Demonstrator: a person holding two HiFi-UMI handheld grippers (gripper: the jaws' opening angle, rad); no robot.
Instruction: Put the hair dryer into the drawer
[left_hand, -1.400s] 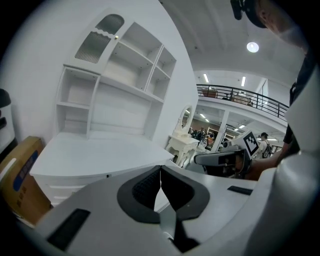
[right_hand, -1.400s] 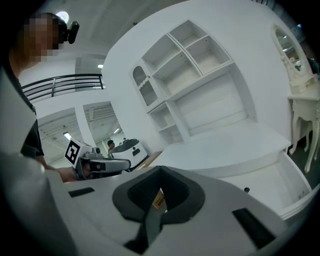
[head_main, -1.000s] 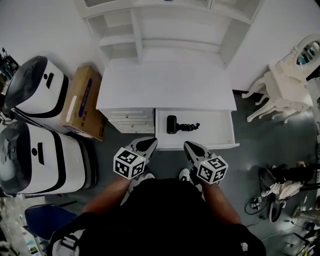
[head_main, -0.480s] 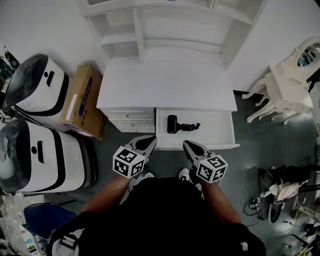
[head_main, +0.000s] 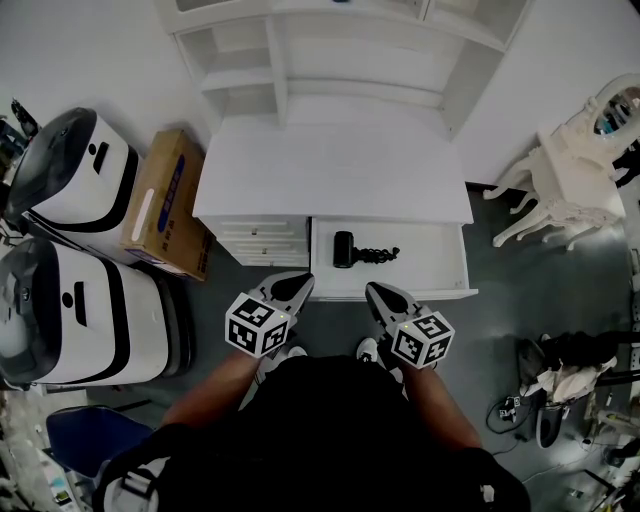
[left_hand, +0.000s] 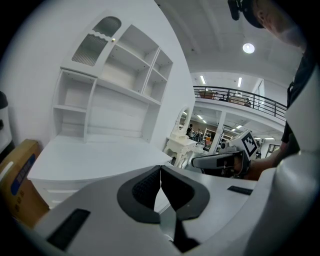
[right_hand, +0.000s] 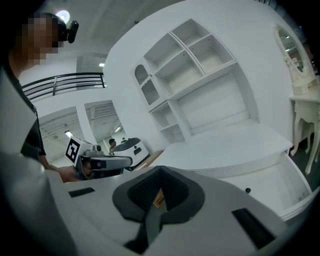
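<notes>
The black hair dryer (head_main: 345, 249) lies inside the open white drawer (head_main: 440, 291), its coiled cord (head_main: 381, 254) stretched out to its right. The drawer is pulled out from under the white desk top (head_main: 330, 170). My left gripper (head_main: 303, 283) hangs just in front of the drawer's left corner, jaws shut and empty (left_hand: 160, 167). My right gripper (head_main: 372, 289) is beside it at the drawer's front edge, also shut with nothing held (right_hand: 161, 170). Neither gripper touches the hair dryer. In the right gripper view the drawer's inside (right_hand: 280, 185) shows at the right.
A white shelf unit (head_main: 330, 60) stands on the desk's back. Closed small drawers (head_main: 262, 242) sit left of the open one. Two white and black machines (head_main: 75, 180) (head_main: 80, 320) and a cardboard box (head_main: 165, 205) stand to the left. A white chair (head_main: 565, 175) and floor clutter (head_main: 560, 370) are at the right.
</notes>
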